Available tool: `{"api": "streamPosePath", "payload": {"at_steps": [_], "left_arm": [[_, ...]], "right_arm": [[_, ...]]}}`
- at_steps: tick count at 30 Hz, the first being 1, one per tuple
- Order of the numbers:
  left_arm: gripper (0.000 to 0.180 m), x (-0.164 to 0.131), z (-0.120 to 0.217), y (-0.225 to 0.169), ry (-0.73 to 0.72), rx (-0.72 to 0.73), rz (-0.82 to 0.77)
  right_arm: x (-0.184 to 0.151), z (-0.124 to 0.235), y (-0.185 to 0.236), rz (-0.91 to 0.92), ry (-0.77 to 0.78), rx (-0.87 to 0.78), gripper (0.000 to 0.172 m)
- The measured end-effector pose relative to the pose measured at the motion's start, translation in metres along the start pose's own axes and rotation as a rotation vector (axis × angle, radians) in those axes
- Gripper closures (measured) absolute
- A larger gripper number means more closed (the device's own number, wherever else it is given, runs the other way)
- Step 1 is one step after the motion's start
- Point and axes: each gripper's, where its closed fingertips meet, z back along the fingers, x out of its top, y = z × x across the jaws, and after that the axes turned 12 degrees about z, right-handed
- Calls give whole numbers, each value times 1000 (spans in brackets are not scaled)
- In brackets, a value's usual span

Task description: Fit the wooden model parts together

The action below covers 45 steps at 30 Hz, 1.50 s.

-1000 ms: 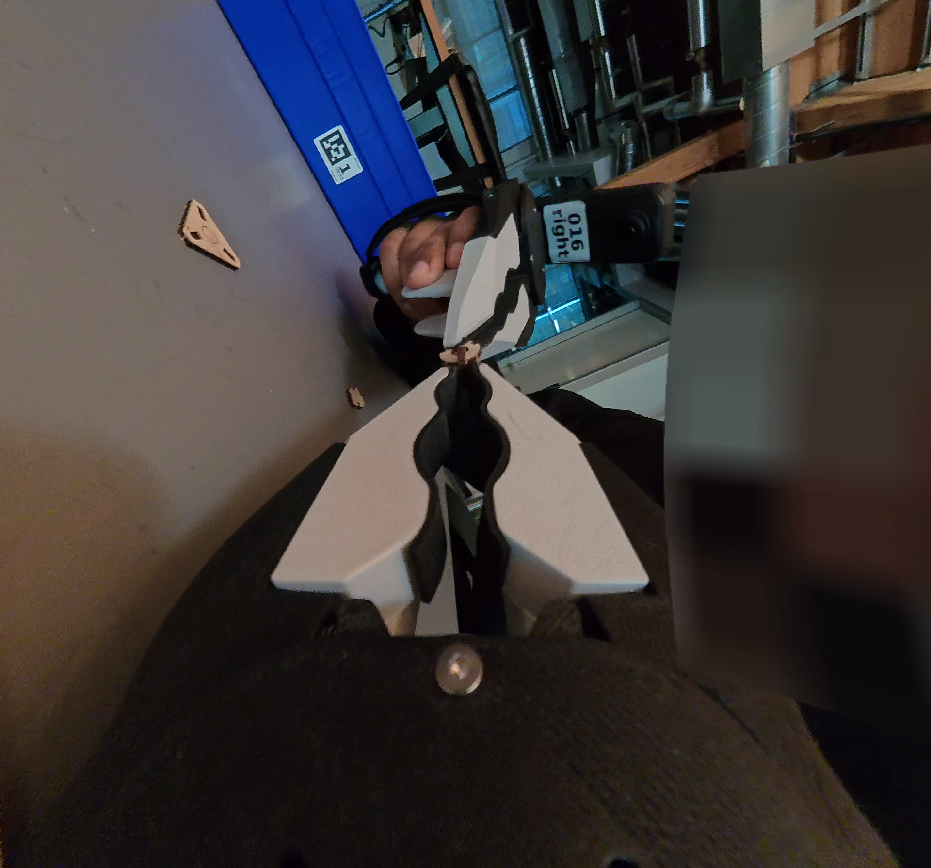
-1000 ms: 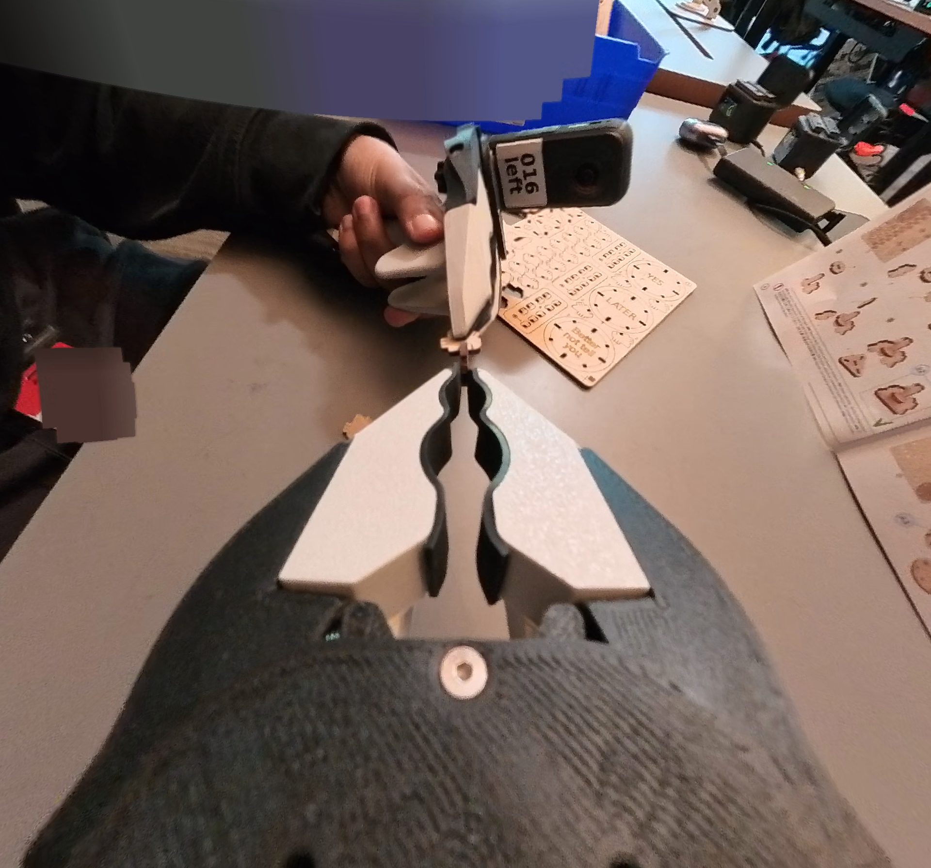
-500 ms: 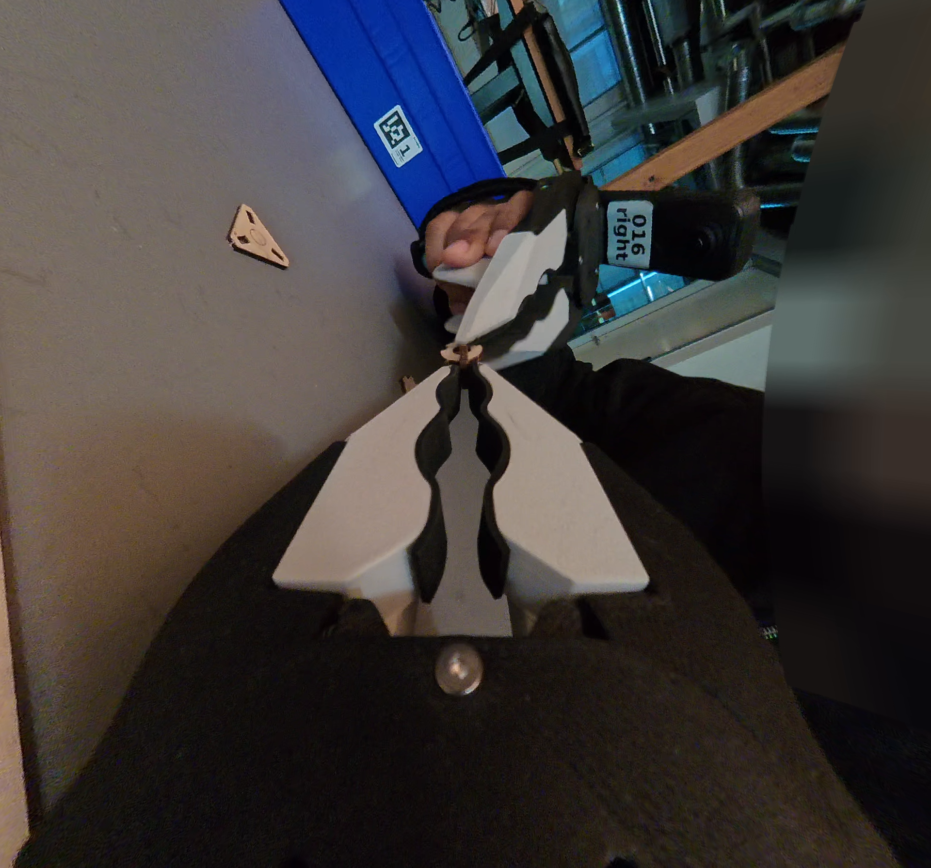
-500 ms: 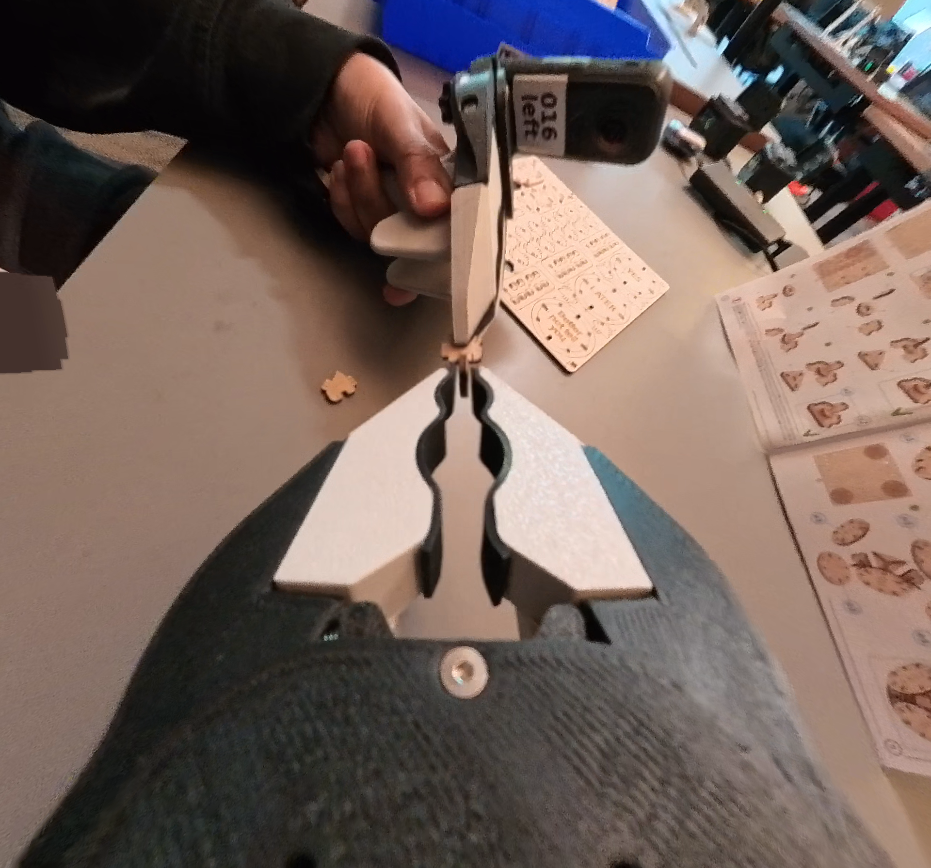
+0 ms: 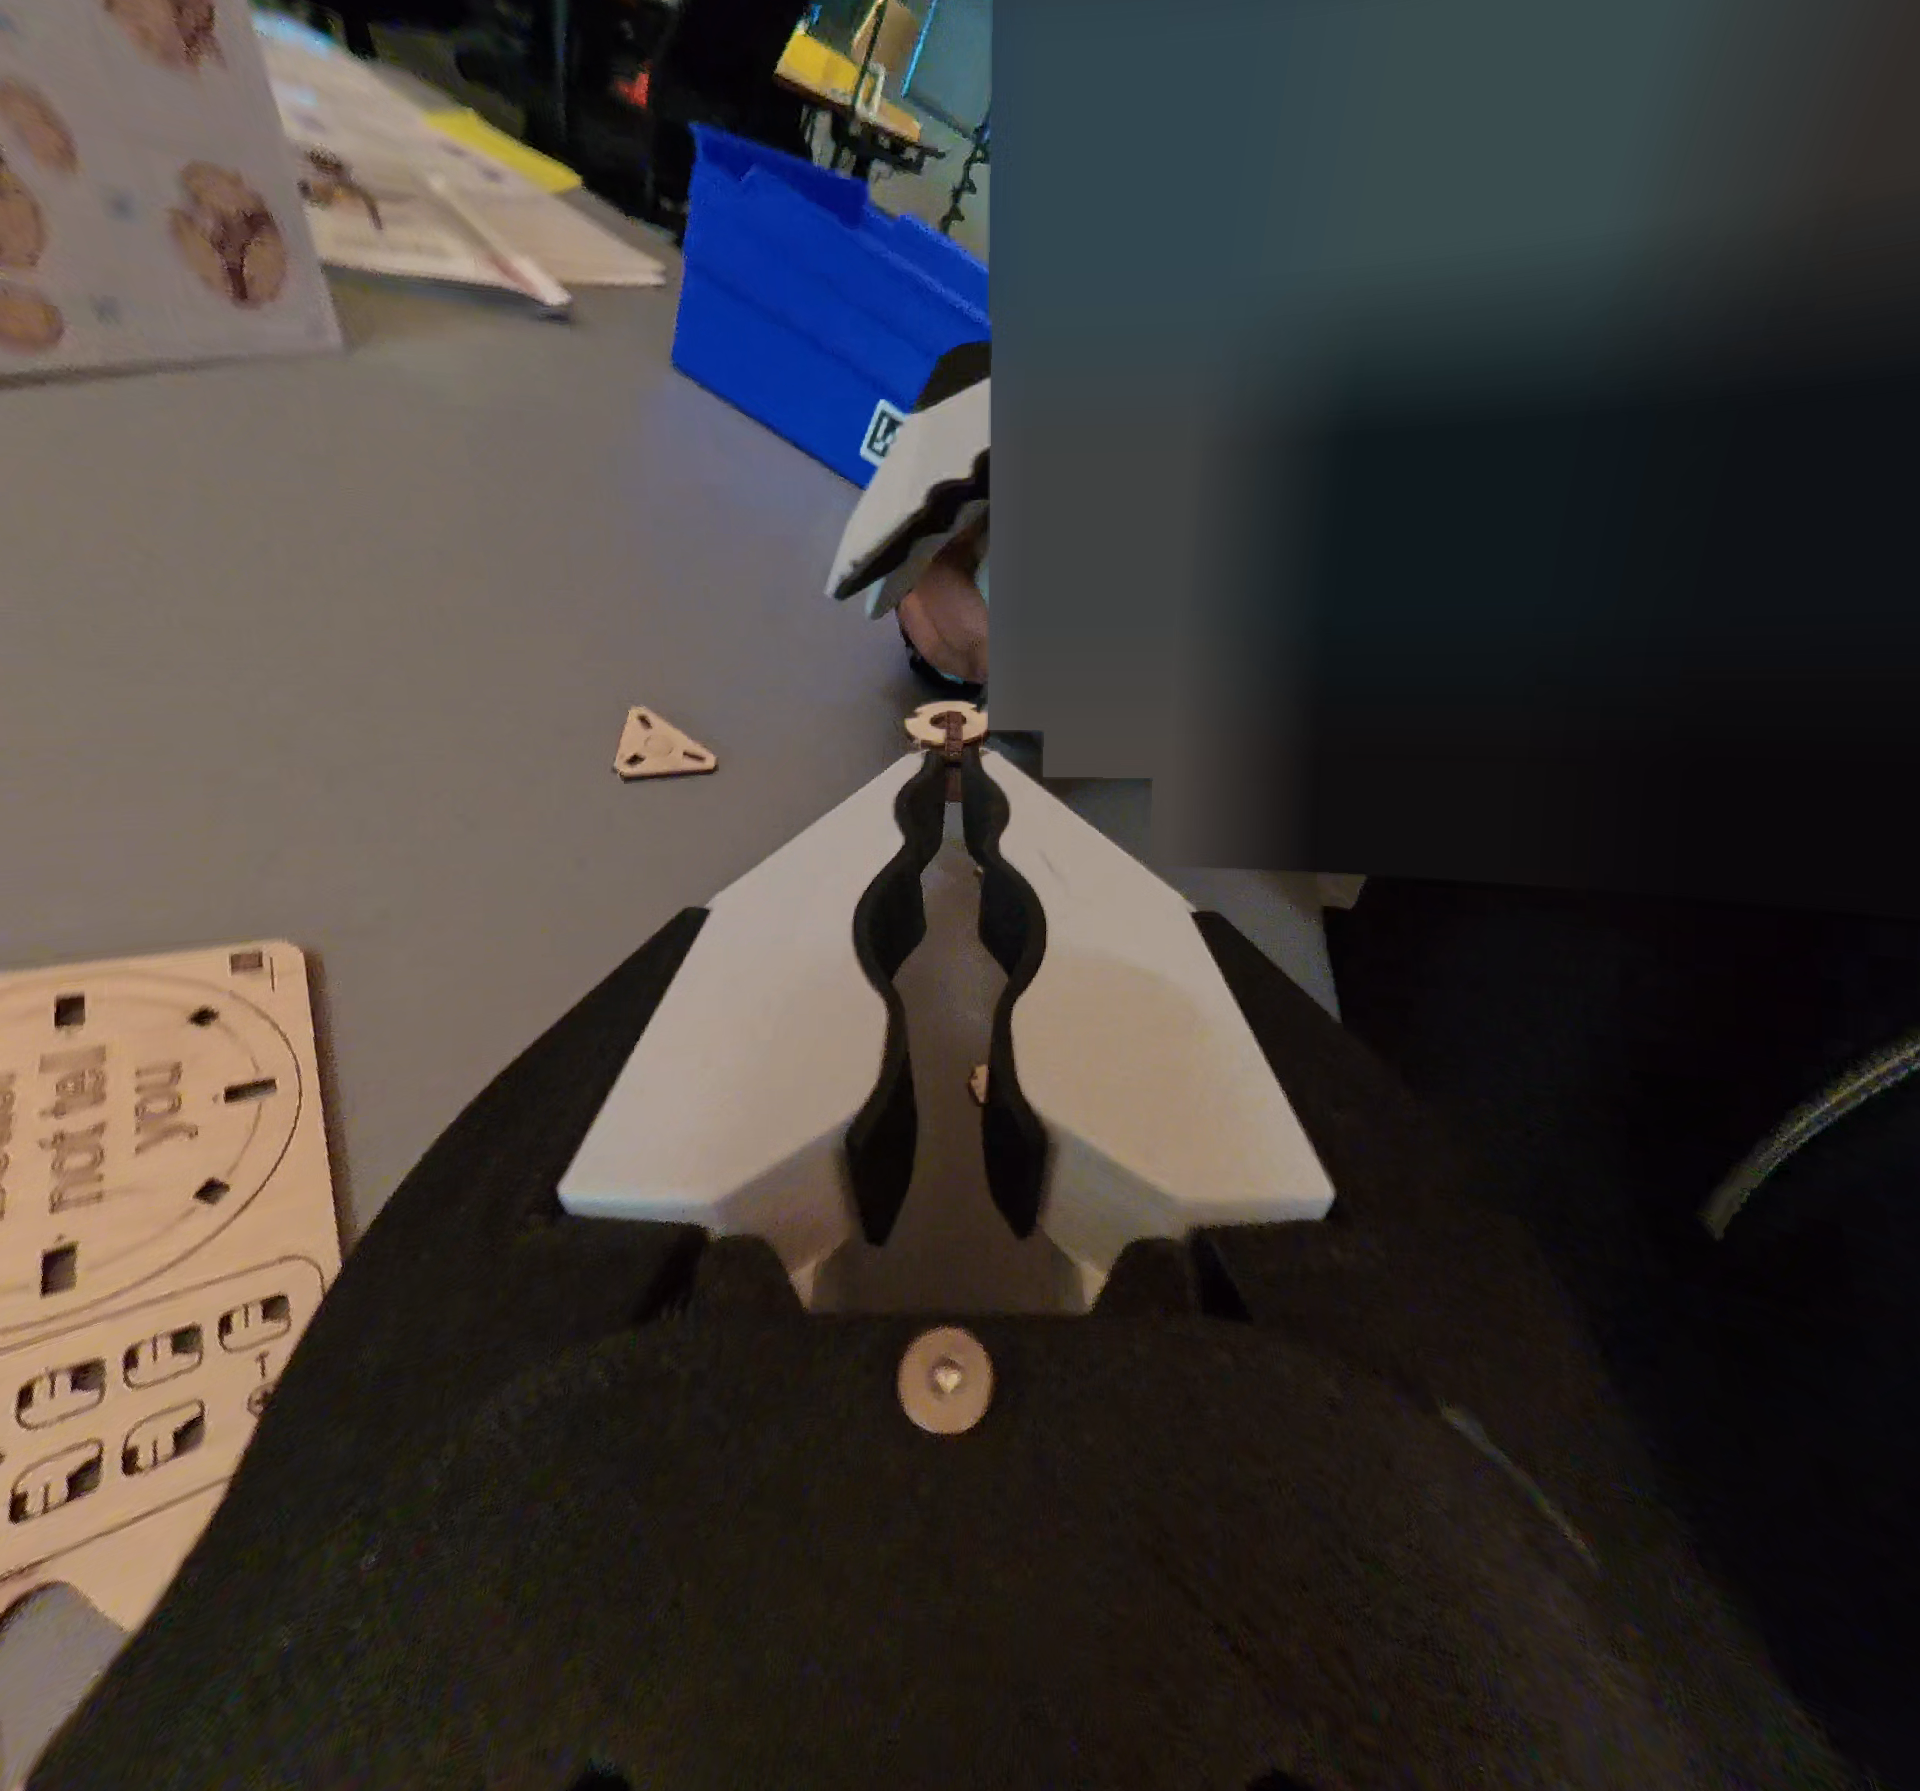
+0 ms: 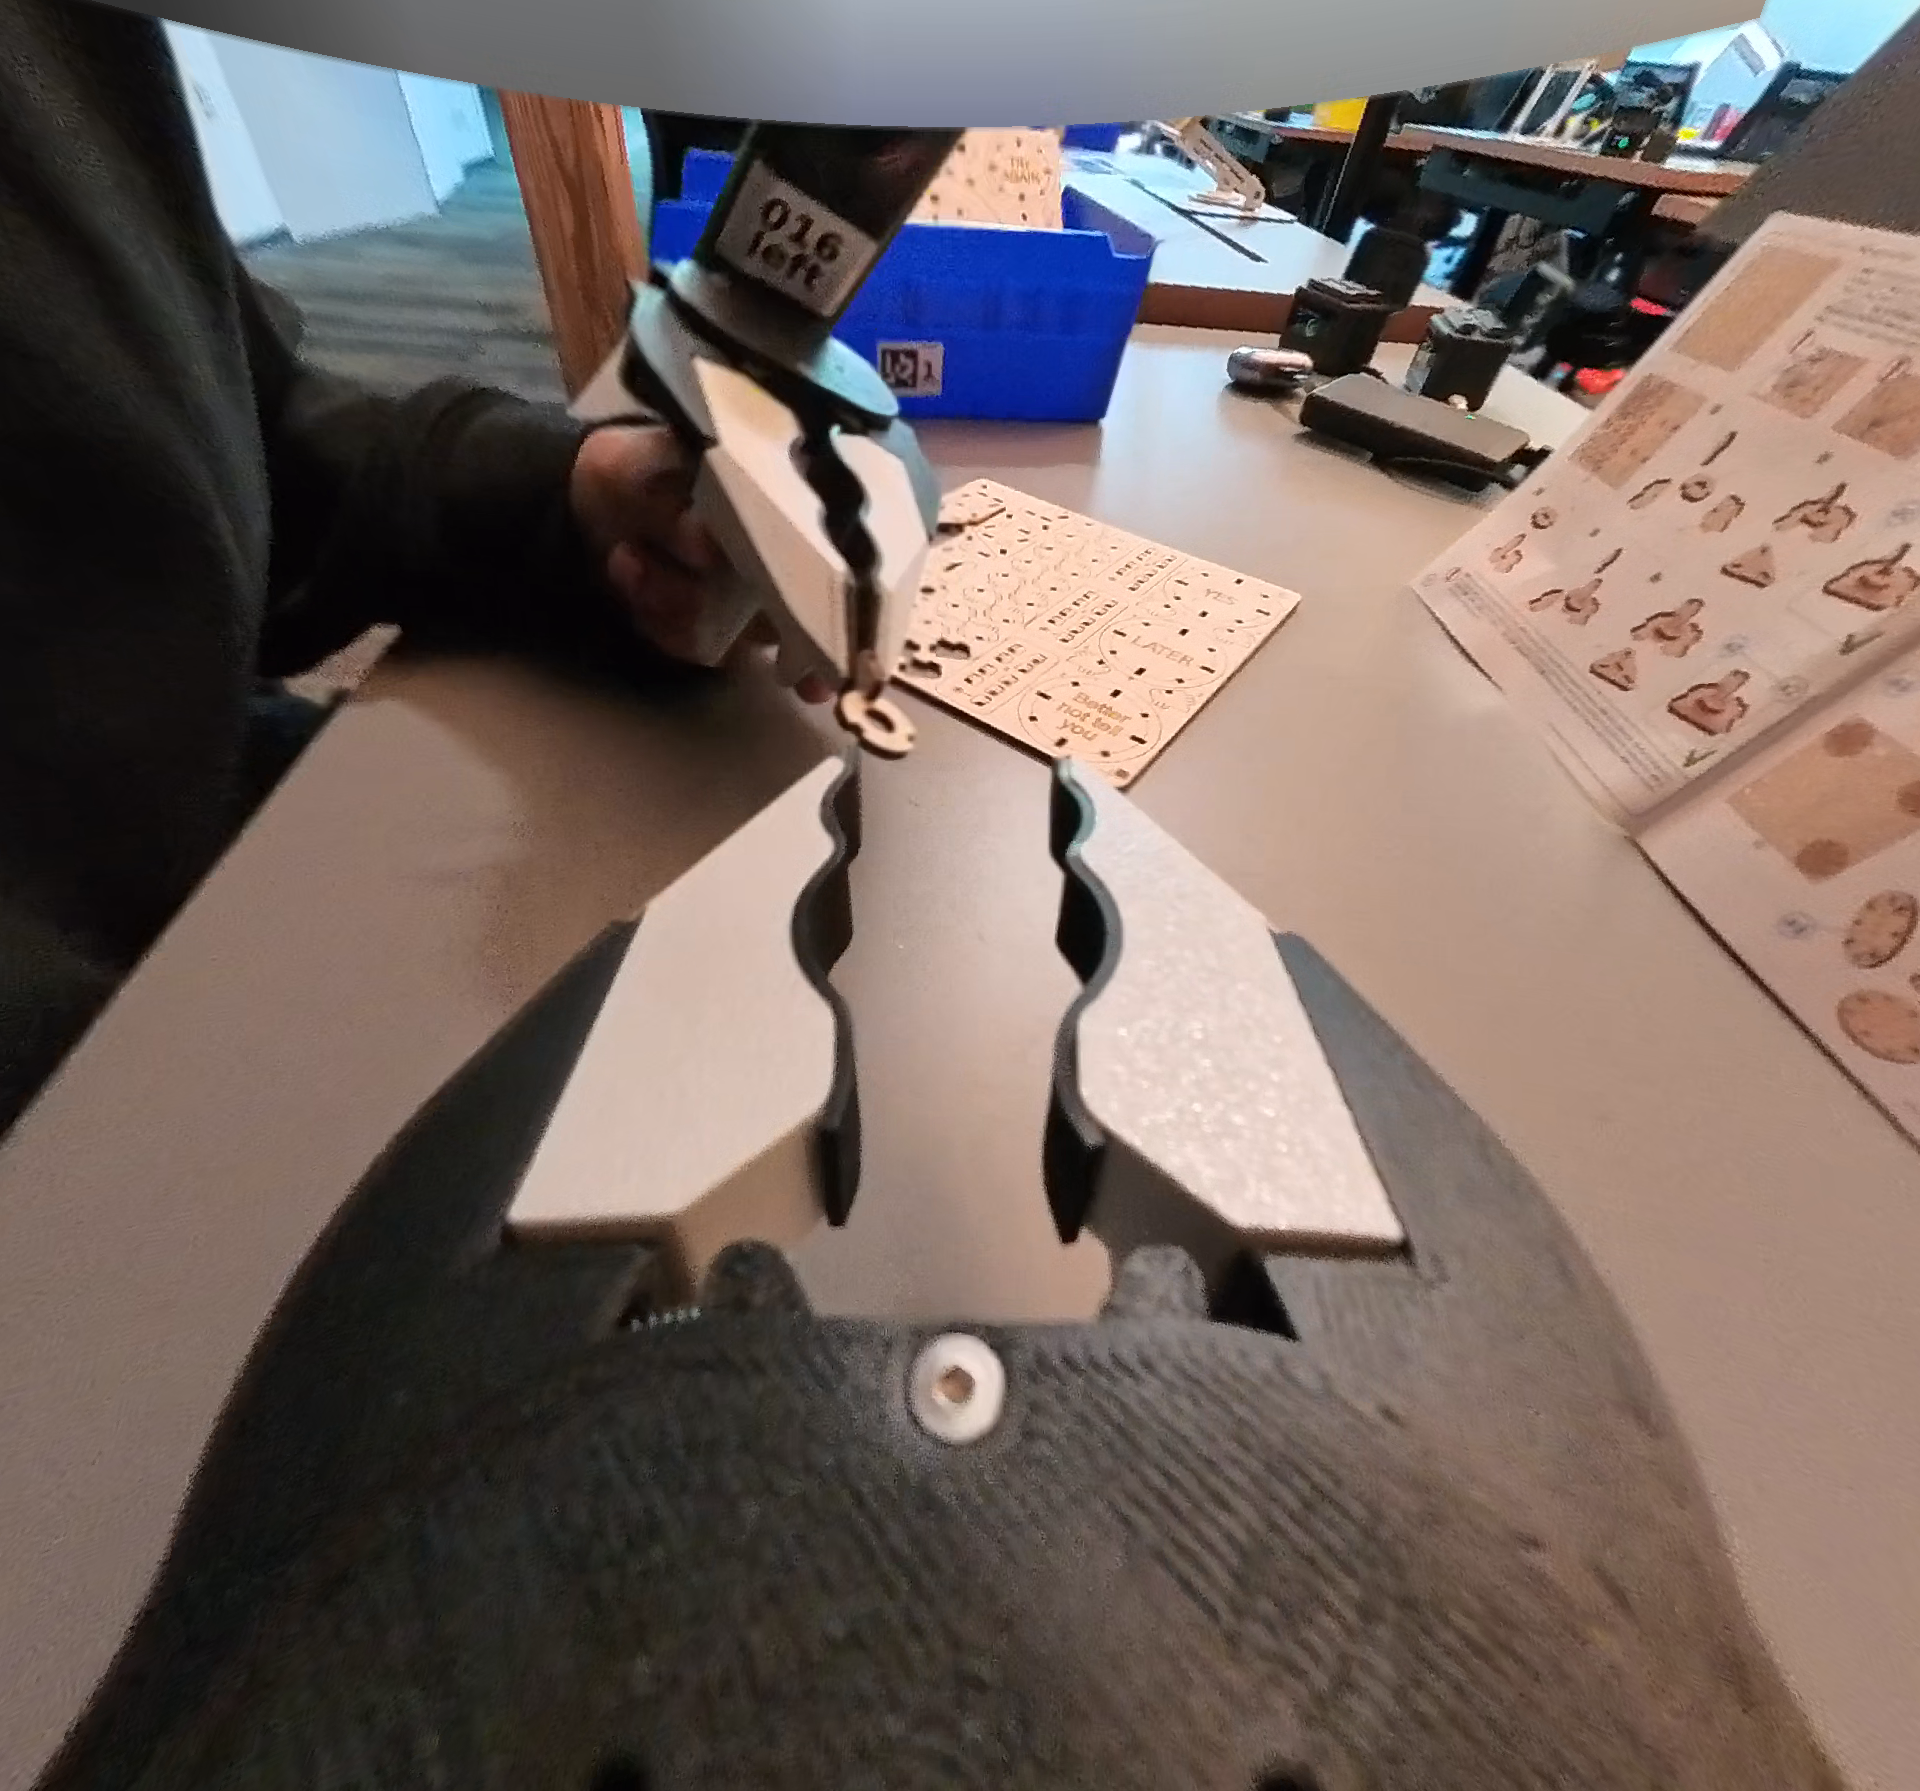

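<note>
Two grippers (left gripper [image 5: 943, 754] pinching one wooden piece [image 5: 943, 725]), one blue bin [image 6: 987, 307]

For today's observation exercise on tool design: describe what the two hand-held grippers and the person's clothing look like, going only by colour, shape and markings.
Each gripper, left and right, has two pale grey wedge-shaped fingers lined with wavy black pads, on a rough black body with a silver screw. Seen from the right wrist view, the left gripper carries a dark camera with a white label. The person wears a dark long sleeve.
</note>
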Motion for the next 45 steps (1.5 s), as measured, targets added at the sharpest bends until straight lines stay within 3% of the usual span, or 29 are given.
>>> {"api": "streamPosePath", "payload": {"at_steps": [8,14,23,32,45], "left_arm": [[180,0,2,-26,-67,46,-420],[179,-7,-3,-33,-65,80,-604],[179,-4,0,-40,-105,42,-587],[179,-17,-10,-43,-82,122,-833],[179,-17,-8,-46,-93,102,-816]], "right_arm": [[27,4,19,-151,-172,176,133],[36,7,34,-69,-166,218,136],[28,3,45,3,-104,232,136],[34,8,45,110,-108,194,138],[28,8,53,160,-72,228,148]]}}
